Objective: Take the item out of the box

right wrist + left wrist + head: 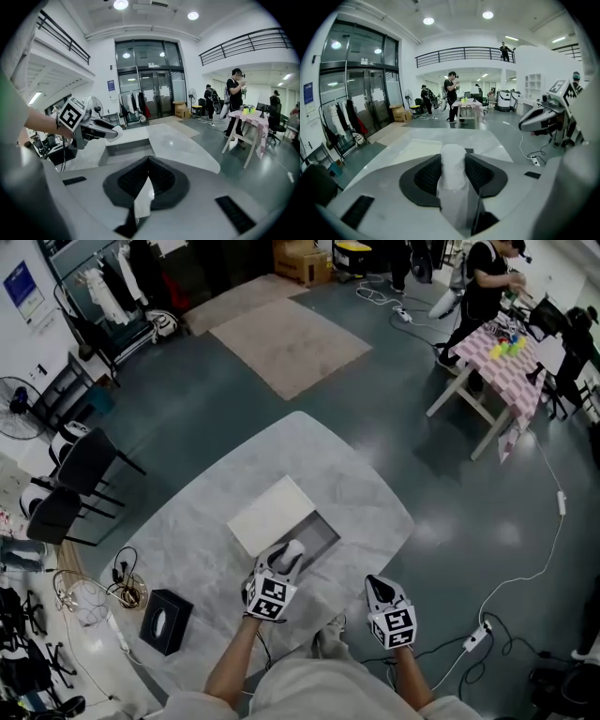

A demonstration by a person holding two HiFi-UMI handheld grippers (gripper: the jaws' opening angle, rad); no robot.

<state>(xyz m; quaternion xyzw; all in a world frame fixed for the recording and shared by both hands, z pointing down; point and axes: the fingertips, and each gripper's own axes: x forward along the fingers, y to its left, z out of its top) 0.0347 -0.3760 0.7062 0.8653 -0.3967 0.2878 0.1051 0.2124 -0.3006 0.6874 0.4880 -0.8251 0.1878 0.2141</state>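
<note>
An open grey box (322, 533) rests on the pale marble table (187, 531), its flat white lid (270, 514) lying just left of it. My left gripper (292, 557) hovers at the box's near edge, shut on a white, soft-looking rounded item (294, 550). In the left gripper view the item (453, 171) stands pinched between the dark pads (425, 174). From the right gripper view, the left gripper (112, 133) holds the item (117, 132) over the box (126, 154). My right gripper (378, 585) is off the table's near right edge, its jaws (148, 159) shut and holding nothing.
A black tissue box (166, 620) and coiled cables (127, 587) lie at the table's left near side. Black chairs (75, 474) stand left of the table. A person works at a pink checked table (506, 348) far right. A power strip (476, 637) lies on the floor.
</note>
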